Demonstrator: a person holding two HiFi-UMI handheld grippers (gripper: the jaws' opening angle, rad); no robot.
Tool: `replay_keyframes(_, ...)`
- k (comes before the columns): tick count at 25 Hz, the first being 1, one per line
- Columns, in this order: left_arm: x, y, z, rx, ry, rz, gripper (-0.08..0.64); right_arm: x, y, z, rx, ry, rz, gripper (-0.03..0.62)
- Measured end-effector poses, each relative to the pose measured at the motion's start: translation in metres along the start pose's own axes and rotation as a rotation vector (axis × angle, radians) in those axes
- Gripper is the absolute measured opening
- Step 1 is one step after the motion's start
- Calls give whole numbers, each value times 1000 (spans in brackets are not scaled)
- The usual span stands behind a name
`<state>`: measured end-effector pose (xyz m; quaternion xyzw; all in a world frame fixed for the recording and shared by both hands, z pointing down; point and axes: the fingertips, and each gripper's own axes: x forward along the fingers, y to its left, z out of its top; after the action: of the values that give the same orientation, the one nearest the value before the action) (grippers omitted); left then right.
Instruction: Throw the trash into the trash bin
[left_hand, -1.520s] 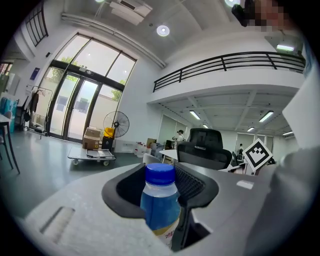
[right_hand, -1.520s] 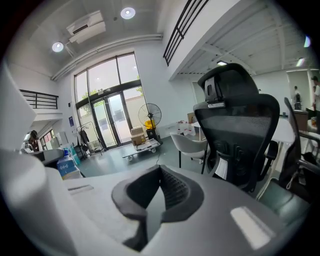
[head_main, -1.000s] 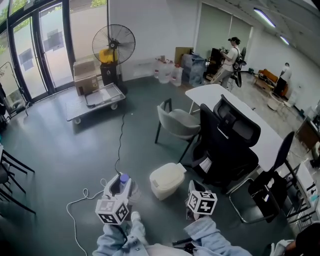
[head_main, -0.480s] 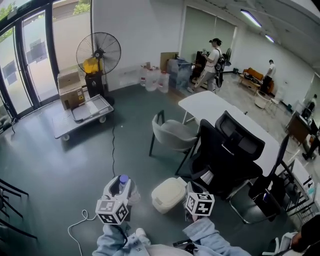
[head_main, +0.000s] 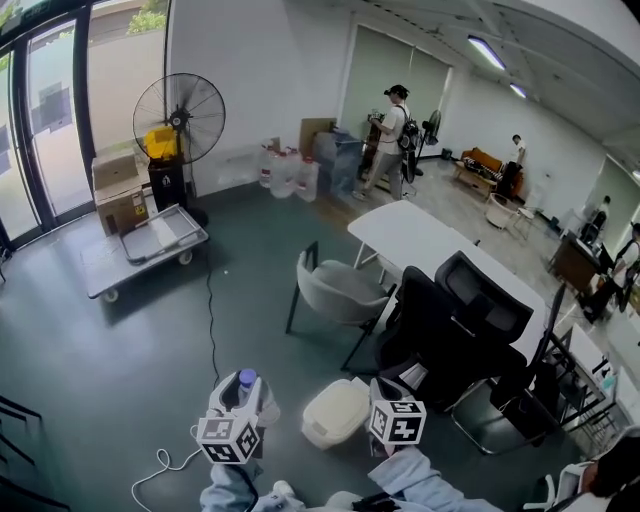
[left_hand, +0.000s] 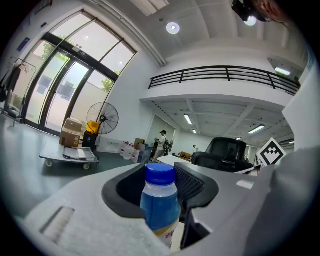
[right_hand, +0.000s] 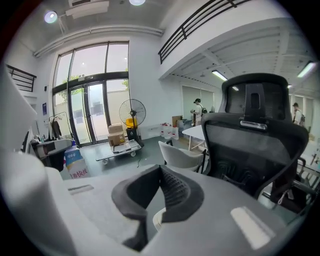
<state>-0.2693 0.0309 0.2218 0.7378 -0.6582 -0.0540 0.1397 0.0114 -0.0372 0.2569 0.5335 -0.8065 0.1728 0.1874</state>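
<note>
My left gripper (head_main: 241, 392) is shut on a small plastic bottle (head_main: 246, 381) with a blue cap and blue label, held upright at the lower left of the head view. In the left gripper view the bottle (left_hand: 160, 199) stands between the dark pads (left_hand: 189, 186) of the gripper (left_hand: 160, 176). A cream trash bin (head_main: 335, 412) with a closed lid sits on the floor between the two grippers, just ahead of them. My right gripper (head_main: 386, 392) hangs to the bin's right. Its jaws (right_hand: 160, 172) meet at the tips with nothing in them, and the bin's pale edge (right_hand: 158, 218) shows below.
A black office chair (head_main: 455, 325) and a grey chair (head_main: 338, 290) stand right behind the bin beside a white table (head_main: 425, 238). A black cable (head_main: 210, 310) runs across the grey floor. A fan (head_main: 178, 118), a cart (head_main: 145, 245) and people (head_main: 390, 140) are far back.
The whole view has advanced across the room: bin and chairs have drawn closer and lower in the head view. Both grippers travelled along, the left still holding the bottle.
</note>
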Motion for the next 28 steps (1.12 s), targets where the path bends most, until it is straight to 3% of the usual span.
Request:
replay_keyframes(7, 8, 12, -14, -4, 39, -5, 190, 28, 11, -3, 13, 34, 13, 3)
replay_keyframes(15, 19, 27, -10, 3, 51, 10, 190, 59, 35, 16, -48, 31, 59, 3)
replay_keyframes(28, 54, 16, -32, 7, 97, -11, 190, 87, 4, 3, -12, 73, 44, 3)
